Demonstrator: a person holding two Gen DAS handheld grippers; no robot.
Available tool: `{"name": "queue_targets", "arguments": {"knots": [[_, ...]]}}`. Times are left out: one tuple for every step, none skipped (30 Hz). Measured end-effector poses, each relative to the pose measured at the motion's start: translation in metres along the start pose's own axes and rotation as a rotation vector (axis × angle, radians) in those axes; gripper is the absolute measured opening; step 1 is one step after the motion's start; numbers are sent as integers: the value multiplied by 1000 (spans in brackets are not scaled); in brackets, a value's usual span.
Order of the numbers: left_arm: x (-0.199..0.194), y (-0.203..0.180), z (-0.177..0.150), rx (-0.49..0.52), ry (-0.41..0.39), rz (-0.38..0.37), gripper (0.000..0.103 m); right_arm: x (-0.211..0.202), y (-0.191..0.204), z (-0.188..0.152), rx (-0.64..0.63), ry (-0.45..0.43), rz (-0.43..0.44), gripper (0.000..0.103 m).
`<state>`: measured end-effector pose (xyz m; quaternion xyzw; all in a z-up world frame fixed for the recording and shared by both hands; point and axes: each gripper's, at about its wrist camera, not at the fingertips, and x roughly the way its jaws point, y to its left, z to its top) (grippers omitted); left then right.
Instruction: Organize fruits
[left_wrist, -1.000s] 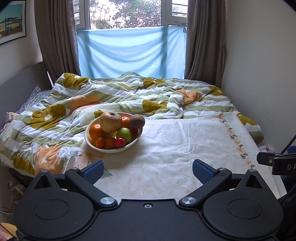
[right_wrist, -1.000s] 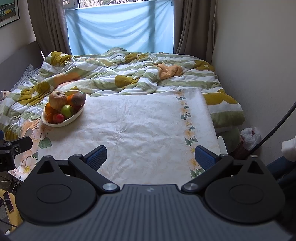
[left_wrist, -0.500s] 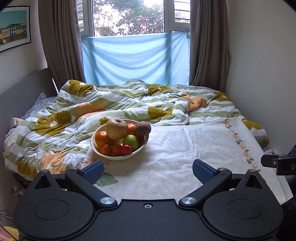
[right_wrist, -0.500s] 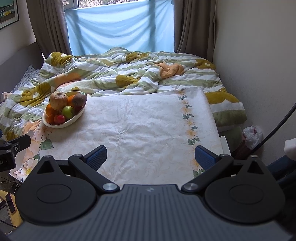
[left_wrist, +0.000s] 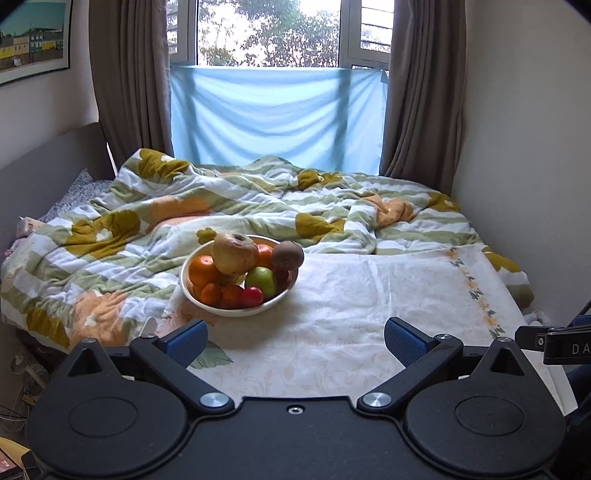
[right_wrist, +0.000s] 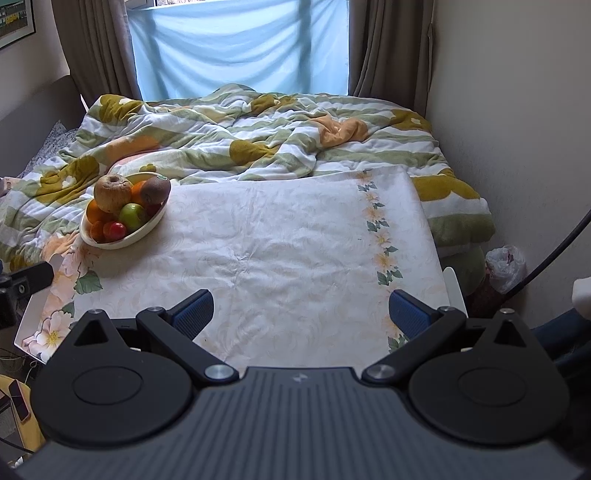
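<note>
A cream bowl (left_wrist: 236, 311) heaped with fruit sits on the floral cloth at the table's far left; it also shows in the right wrist view (right_wrist: 122, 240). On top lie a large brownish apple (left_wrist: 234, 253), a kiwi (left_wrist: 287, 255), oranges (left_wrist: 201, 271), a green apple (left_wrist: 261, 282) and a small red fruit (left_wrist: 251, 296). My left gripper (left_wrist: 295, 341) is open and empty, short of the bowl. My right gripper (right_wrist: 301, 312) is open and empty over the cloth's near edge, right of the bowl.
The white floral tablecloth (right_wrist: 280, 251) covers a table set against a bed with a rumpled green and yellow blanket (right_wrist: 240, 133). A wall runs along the right. A plastic bag (right_wrist: 506, 267) lies on the floor at right. The window and curtains are behind.
The left gripper's view has tilted upward and shifted, so the bowl now sits lower and more central. The right gripper has edged forward slightly. Both grippers stayed open.
</note>
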<state>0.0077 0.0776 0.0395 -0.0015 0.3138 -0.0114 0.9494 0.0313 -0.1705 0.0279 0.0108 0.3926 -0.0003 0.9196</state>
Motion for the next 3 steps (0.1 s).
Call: {"name": "queue_targets", "arguments": {"knots": [[0,0,0,0,0,-1,103,1,0,0,1,1,-1,103],[0,1,0,-2,1,-3,103,2,1,0,2,1,-1,103],[1,1,1,-4,9,-13,103,2,0,-1,4,1,-1,103]]}}
